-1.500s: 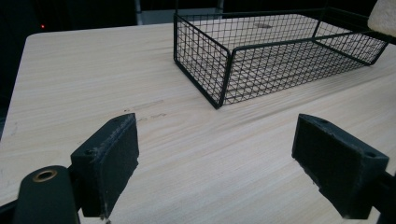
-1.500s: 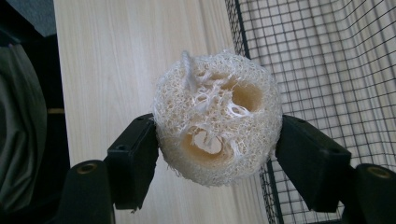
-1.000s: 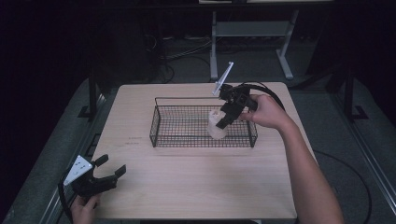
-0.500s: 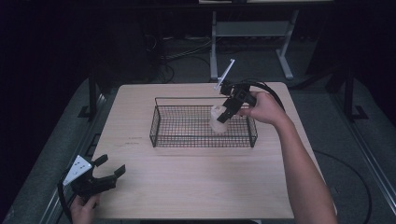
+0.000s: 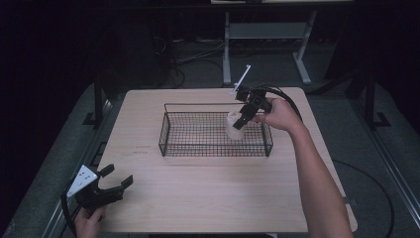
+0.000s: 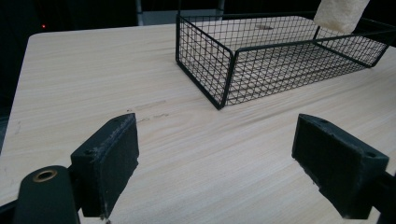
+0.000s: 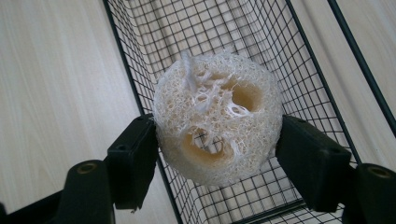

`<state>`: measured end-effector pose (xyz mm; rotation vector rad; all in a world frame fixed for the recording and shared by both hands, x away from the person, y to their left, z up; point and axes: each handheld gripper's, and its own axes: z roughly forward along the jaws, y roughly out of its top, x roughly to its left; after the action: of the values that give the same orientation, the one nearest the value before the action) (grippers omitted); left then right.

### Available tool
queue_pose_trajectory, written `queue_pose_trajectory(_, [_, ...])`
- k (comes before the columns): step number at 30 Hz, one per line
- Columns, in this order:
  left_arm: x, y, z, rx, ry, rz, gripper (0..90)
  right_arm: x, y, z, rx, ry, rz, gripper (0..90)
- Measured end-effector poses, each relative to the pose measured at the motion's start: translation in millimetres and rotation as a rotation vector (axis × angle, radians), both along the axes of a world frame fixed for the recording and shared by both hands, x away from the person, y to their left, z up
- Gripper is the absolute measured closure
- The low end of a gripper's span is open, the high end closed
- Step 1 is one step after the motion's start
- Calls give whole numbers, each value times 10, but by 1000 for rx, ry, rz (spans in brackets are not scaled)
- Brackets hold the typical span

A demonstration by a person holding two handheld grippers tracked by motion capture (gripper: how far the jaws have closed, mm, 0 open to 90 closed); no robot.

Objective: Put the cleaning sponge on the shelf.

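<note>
Dark floor and a metal stand are ringing the pale wooden surface (image 5: 208, 198), where the work in hand is the handling of a loofah over a wire basket. Starting at the left, the left claw (image 5: 115, 179) is resting at the near left corner of the surface, released, its jaws standing wide apart with nothing between them and well apart from the basket (image 5: 215, 133); in the left gripper view its pads (image 6: 112, 161) are framing bare wood, and it is best kept parked there, out of the way. Moving right, the basket is sitting in the middle of the surface with its rim open upward. At its right end, the right claw (image 5: 241, 120) is clenching the loofah (image 7: 217, 116) across its sides, the piece hanging above the basket floor and just inside the near wall as far as I can tell. For this step, I judge that the hand should be keeping the squeeze light, since the sponge is probably soft and will deform, and moving it straight up or down so that the jaws are clearing the wire rim; whether the loofah is touching the mesh, I cannot tell.
</note>
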<state>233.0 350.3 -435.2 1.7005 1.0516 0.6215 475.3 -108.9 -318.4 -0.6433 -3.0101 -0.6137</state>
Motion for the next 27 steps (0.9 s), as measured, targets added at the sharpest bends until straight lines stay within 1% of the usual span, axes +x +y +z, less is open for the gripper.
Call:
queue_pose_trajectory(4, [0, 1, -1, 0, 0, 1, 139, 35, -11, -44, 5, 3, -3, 301])
queue_pose_trajectory(6, [1, -4, 1, 3, -1, -1, 139, 67, -10, -113, 5, 13, -8, 300])
queue_pose_trajectory(7, [1, -4, 1, 3, -1, -1, 139, 67, -10, -113, 5, 13, -8, 300])
queue_pose_trajectory(8, [2, -8, 0, 3, -3, 0, 139, 83, -3, -161, 9, 12, -6, 300])
queue_pose_trajectory(9, [2, -8, 0, 3, -3, 0, 139, 83, -3, -161, 9, 12, -6, 300])
queue_pose_trajectory(10, [3, -1, 1, 10, -1, -4, 139, 100, 12, -210, 6, 18, -9, 300])
queue_pose_trajectory(11, [3, -3, -1, 5, 1, -1, 139, 100, 12, -210, 6, 18, -9, 300])
queue_pose_trajectory(14, [-1, 9, 3, 9, -1, 0, 139, 129, 79, -276, -5, 25, -2, 301])
queue_pose_trajectory(19, [-2, 18, 4, 1, 0, 3, 139, 146, 140, -326, -10, 35, 7, 300])
queue_pose_trajectory(27, [-2, 18, 5, -1, -2, 3, 139, 156, 221, -399, -22, 34, 17, 299])
